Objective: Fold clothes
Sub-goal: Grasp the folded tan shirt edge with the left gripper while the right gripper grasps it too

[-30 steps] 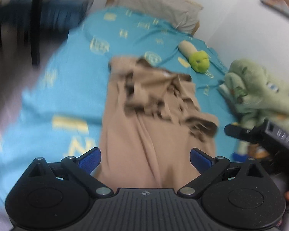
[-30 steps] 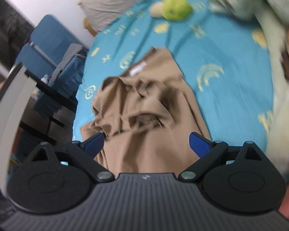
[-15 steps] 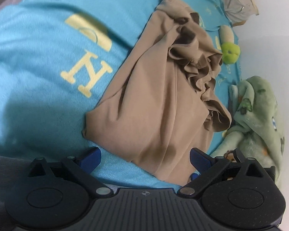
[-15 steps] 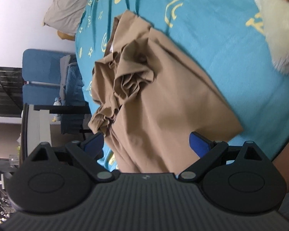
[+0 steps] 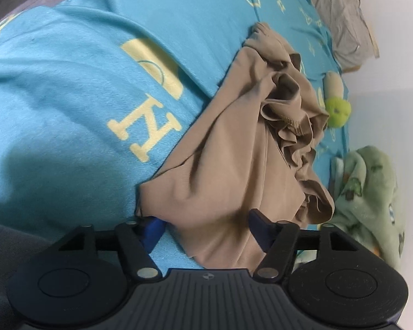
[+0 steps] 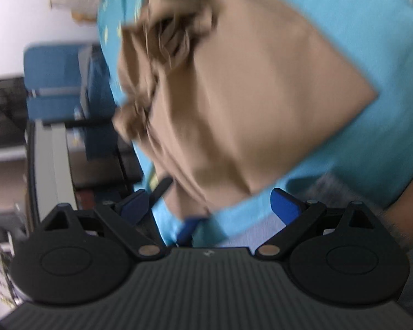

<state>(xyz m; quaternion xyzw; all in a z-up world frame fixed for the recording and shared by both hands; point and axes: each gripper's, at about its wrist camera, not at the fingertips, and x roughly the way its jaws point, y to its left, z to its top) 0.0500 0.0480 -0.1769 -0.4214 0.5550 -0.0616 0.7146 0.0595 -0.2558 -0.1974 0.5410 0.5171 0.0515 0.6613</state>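
A crumpled tan garment (image 5: 234, 165) lies on the blue bedsheet (image 5: 68, 96), bunched toward its far end. My left gripper (image 5: 205, 228) is low at the garment's near edge. Its jaws are closing with the cloth's corner between them, and the blue pads (image 5: 152, 231) stand apart without pinching it. In the blurred right wrist view the same garment (image 6: 247, 96) fills the middle. My right gripper (image 6: 210, 206) is open just in front of the garment's near corner. A blue pad (image 6: 187, 228), apparently of the left gripper, shows between its fingers.
A green plush toy (image 5: 337, 110), a green fleece blanket (image 5: 371, 192) and a grey pillow (image 5: 338, 13) lie on the far and right side of the bed. A blue chair (image 6: 60, 82) and a desk (image 6: 49, 165) stand beside the bed. A person's arm (image 6: 410, 192) is at right.
Both grippers have come down and rolled toward the garment's near edge. The left jaws have narrowed around the cloth's corner. The right view has closed in on the garment and blurred.
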